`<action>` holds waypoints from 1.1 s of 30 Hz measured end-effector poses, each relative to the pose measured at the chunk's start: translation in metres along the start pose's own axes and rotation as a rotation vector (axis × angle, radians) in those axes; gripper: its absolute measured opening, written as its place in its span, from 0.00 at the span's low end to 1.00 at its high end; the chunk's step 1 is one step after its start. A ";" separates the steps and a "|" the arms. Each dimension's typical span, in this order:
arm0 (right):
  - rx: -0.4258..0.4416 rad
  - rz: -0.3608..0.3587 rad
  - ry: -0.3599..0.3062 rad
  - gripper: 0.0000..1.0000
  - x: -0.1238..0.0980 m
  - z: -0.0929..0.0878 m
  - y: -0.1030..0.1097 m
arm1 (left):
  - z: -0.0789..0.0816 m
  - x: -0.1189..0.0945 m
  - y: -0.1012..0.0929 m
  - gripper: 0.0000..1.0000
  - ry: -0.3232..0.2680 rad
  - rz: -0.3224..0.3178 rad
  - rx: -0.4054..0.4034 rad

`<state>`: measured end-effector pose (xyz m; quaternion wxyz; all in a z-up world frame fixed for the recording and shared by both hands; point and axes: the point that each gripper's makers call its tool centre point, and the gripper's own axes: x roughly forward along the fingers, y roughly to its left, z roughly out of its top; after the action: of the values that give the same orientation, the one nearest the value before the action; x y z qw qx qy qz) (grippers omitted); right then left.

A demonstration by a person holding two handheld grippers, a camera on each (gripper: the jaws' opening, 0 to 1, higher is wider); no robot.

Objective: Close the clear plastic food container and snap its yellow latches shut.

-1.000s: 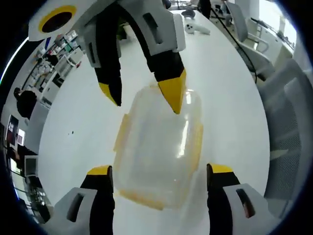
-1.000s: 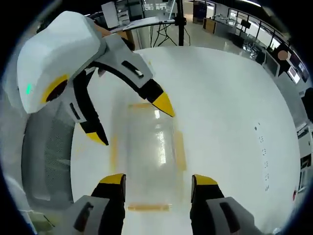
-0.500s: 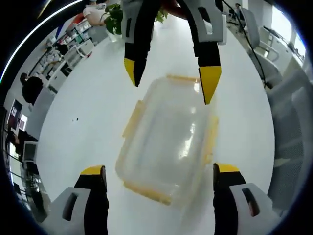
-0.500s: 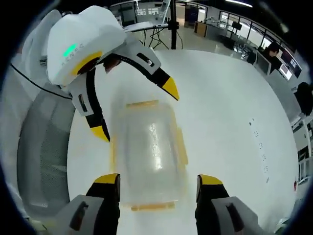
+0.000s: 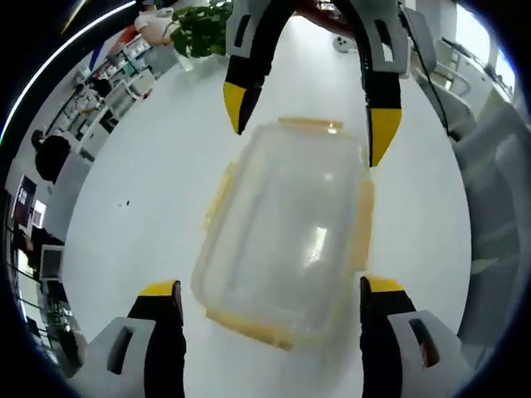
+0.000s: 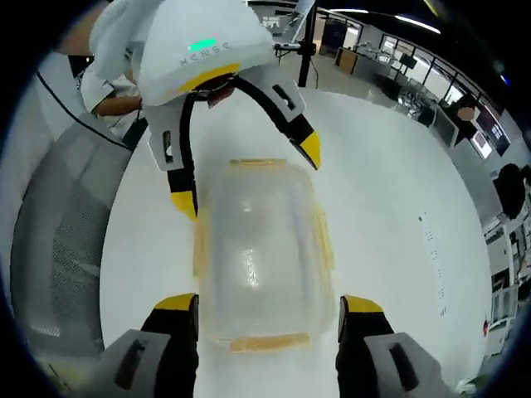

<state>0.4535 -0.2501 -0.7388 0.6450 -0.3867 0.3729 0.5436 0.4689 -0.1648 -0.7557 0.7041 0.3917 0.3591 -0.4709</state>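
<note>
a: where is the container (image 5: 286, 228)?

b: on the white table (image 5: 141, 191), lid on; in the left gripper view it lies between the left gripper (image 5: 270, 290)'s two yellow-tipped jaws, which stand wide apart and, as far as i can tell, not touching it.

a: and the latches?

b: a yellow latch (image 5: 249, 322) runs along the near short end; another (image 5: 218, 192) sits on the left long side; a third (image 5: 363, 224) on the right long side; a fourth (image 5: 309, 123) at the far end; whether each is snapped down i cannot tell.

a: the other gripper?

b: the right gripper (image 5: 309, 124) comes in from the top of that view; its jaws are spread wide, one tip just beside each far corner of the container; i cannot tell if they touch.

a: what does the right gripper view give?

b: the container (image 6: 259, 249) again, lengthways between that gripper (image 6: 267, 307)'s own wide jaws; its near latch (image 6: 269, 341) lies between the tips; the left gripper (image 6: 249, 178) reaches in from the top, its tips straddling the far end; the table (image 6: 390, 215) is bare around it.

a: anything else?

b: a grey mesh chair (image 6: 58, 240) beside the table on the left of that view; a green plant (image 5: 197, 23) beyond the table's far edge in the left gripper view.
</note>
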 end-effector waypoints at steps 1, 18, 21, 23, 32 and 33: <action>-0.002 0.000 0.002 0.67 0.001 -0.001 0.002 | 0.000 0.001 0.000 0.85 0.002 -0.002 0.004; -0.013 -0.001 -0.006 0.64 0.006 -0.001 0.003 | -0.003 0.006 0.000 0.77 0.012 -0.021 0.062; -0.019 0.003 -0.003 0.64 0.006 0.000 0.004 | -0.004 0.007 0.000 0.77 0.013 -0.022 0.065; -0.021 0.004 -0.004 0.64 0.007 -0.001 0.003 | -0.004 0.007 0.000 0.78 0.016 -0.020 0.068; -0.037 0.010 0.005 0.64 0.008 0.000 0.003 | -0.007 0.007 0.000 0.77 0.023 -0.015 0.063; -0.038 0.011 0.005 0.64 0.008 0.001 0.003 | -0.007 0.006 -0.001 0.77 0.026 -0.013 0.062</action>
<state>0.4514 -0.2457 -0.7455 0.6335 -0.3983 0.3661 0.5531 0.4689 -0.1606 -0.7643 0.6839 0.4169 0.3560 -0.4814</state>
